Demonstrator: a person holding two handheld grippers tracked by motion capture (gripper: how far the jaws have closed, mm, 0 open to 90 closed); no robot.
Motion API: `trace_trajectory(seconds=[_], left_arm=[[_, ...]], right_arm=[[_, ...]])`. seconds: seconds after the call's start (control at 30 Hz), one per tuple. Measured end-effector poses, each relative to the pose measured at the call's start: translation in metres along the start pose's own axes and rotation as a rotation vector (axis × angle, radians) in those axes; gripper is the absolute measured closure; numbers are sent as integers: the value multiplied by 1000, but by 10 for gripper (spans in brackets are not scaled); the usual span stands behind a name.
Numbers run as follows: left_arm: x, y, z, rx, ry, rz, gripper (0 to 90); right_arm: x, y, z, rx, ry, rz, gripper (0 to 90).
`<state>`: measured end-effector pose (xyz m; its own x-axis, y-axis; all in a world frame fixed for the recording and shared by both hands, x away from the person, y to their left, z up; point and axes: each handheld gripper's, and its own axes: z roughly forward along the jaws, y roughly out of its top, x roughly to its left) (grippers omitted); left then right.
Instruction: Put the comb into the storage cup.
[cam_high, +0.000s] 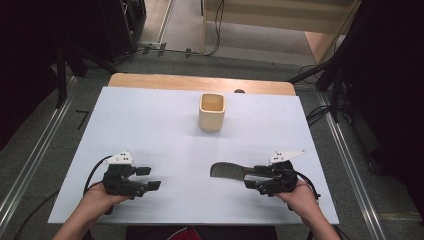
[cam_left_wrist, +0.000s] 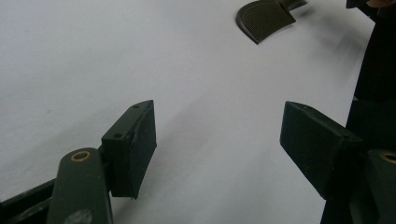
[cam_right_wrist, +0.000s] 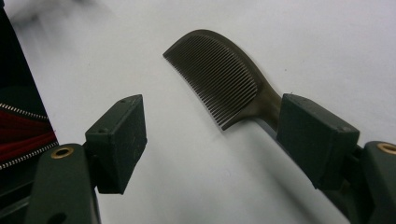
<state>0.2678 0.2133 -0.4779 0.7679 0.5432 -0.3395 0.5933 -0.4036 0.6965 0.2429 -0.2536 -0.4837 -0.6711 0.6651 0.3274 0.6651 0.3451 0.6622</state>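
Counter: the white sheet-covered counter (cam_high: 150, 125) is lying mostly bare, with a strip of wood showing along its far edge.
Open room: a wide bare stretch is lying between the two tools and on toward the far side, where a cream square-sided cup (cam_high: 212, 112) is standing upright, well apart from both.
Left tool: the left tool (cam_high: 148, 178) is sitting near the front edge in the person's left hand (cam_high: 95, 197), its jaws spread wide with nothing between them.
Right tool: the right tool (cam_high: 249, 177) is sitting near the front right in the right hand (cam_high: 302, 196), jaws parted, one jaw just beside the comb's handle; whether it is touching cannot be told.
Comb: the dark brown curved plastic comb (cam_right_wrist: 219, 79) is lying flat on the counter between the tools, nearer the right one, with fine, closely set teeth.
Views: the right gripper view is showing the teeth one by one, while the high view is giving a dark curved shape (cam_high: 227, 170); the left gripper view is catching its rounded end (cam_left_wrist: 264, 18) far off.
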Motion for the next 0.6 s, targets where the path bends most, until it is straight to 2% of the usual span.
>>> trace_trajectory(seconds=[0.3, 0.37, 0.6], left_arm=[[0, 0, 0, 0, 0, -2, 282], [0, 0, 0, -1, -8, -17, 282], [0, 0, 0, 2, -5, -16, 282]], right_arm=[[-1, 1, -1, -9, -11, 6, 224], [-1, 3, -1, -20, -9, 24, 224], [-1, 6, -2, -29, -16, 48, 223]])
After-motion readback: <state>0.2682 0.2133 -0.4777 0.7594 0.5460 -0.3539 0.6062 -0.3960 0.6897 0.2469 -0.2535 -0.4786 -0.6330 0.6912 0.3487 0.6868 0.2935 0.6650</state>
